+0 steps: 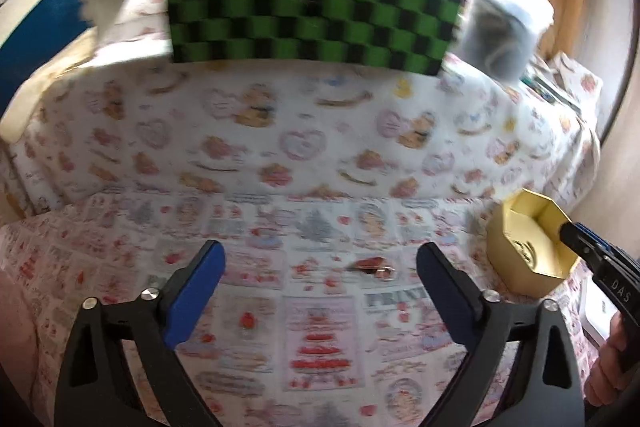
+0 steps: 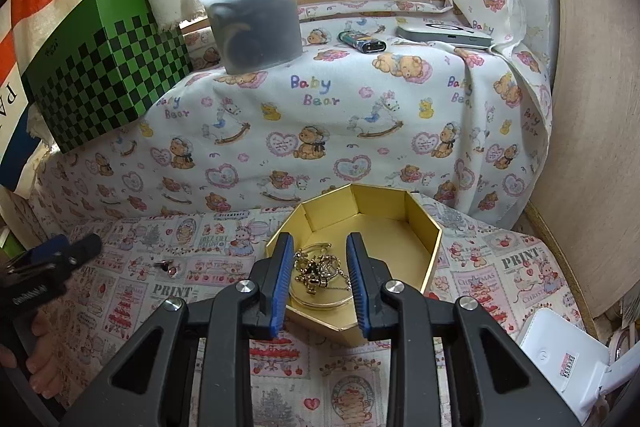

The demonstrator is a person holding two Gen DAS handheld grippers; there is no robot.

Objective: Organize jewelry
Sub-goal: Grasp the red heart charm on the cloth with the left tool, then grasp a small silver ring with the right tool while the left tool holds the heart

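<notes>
Standing over the patterned cloth, I count one gold octagonal cardboard box (image 2: 394, 239), open, near the cloth's right edge, with a tangle of gold jewelry (image 2: 320, 273) inside. One small red-stoned piece (image 1: 374, 265) lies loose on the cloth, well apart from the box. The left gripper (image 1: 320, 291) hangs above it, jaws wide apart and empty. The right gripper (image 2: 318, 283) hovers over the box, jaws partly apart, clamping nothing. Bare cloth lies between piece and box.
</notes>
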